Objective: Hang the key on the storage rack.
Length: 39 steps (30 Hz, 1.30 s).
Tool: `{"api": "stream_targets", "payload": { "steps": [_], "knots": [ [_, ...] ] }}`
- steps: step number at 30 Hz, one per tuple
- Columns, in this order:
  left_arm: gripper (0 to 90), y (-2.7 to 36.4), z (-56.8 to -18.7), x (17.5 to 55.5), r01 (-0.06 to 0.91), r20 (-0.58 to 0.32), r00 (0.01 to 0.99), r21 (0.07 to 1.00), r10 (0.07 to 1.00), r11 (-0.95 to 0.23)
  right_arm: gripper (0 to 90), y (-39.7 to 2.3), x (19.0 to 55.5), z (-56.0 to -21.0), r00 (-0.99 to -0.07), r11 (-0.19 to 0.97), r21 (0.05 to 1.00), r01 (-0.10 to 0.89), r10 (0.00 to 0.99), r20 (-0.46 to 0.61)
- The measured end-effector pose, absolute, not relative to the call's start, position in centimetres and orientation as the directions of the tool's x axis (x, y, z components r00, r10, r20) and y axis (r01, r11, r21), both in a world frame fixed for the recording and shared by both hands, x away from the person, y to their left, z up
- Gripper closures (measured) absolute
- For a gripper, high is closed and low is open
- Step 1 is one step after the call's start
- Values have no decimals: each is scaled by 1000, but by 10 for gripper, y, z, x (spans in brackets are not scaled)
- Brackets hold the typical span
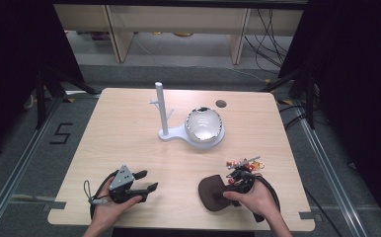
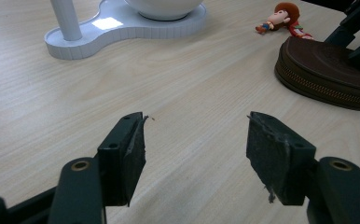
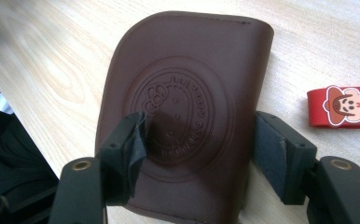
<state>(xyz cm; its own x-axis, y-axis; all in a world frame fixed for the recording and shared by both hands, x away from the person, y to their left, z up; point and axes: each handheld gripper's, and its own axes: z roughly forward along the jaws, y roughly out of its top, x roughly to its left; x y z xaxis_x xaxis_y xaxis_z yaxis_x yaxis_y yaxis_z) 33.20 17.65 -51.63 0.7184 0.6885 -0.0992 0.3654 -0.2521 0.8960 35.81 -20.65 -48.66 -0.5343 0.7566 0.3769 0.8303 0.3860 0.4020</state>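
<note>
A dark brown leather pouch (image 1: 212, 194) with a round embossed emblem lies near the table's front edge, right of centre. My right gripper (image 1: 226, 190) hovers over it. In the right gripper view the open jaws straddle the pouch (image 3: 187, 93): one pad is over its face and the other at its edge, and neither visibly clamps it. My left gripper (image 1: 148, 180) rests at the front left, jaws wide apart over bare wood (image 2: 194, 144), with nothing between them. From there the pouch (image 2: 325, 70) lies off to the right.
A white stand (image 1: 166, 131) with an upright post and a shiny bowl (image 1: 204, 124) sits mid-table. Small colourful toys (image 1: 243, 163) lie behind the pouch, among them a little doll (image 2: 280, 18) and a red band with a cartoon face (image 3: 343, 105).
</note>
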Motion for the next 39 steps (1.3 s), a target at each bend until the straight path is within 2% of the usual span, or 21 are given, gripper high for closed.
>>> {"api": "stream_targets", "payload": {
  "steps": [14,19,20,25,28,30,34,39],
  "knots": [
    [370,179,-516,332,360,-110,716,905,689,-229,587,-197,354,-462,-588,423,466,777,752,298],
    [371,179,-516,332,359,-112,716,906,690,-225,614,-193,352,-457,-592,438,466,769,763,260],
    [372,179,-516,332,360,-113,715,906,690,-225,620,-191,350,-454,-619,459,479,749,743,256],
    [372,180,-516,332,360,-115,712,906,693,-220,640,-187,347,-449,-638,473,493,730,730,244],
    [372,180,-514,331,363,-104,708,902,699,-234,645,-186,346,-448,-647,487,501,715,733,212],
    [373,180,-515,331,366,-116,705,904,700,-220,670,-184,343,-442,-667,491,545,679,724,179],
    [373,179,-517,331,363,-116,714,905,690,-224,672,-184,342,-437,-675,520,550,653,729,112],
    [373,180,-517,331,364,-116,712,904,693,-223,676,-183,341,-435,-674,520,566,641,734,89]
  ]
}}
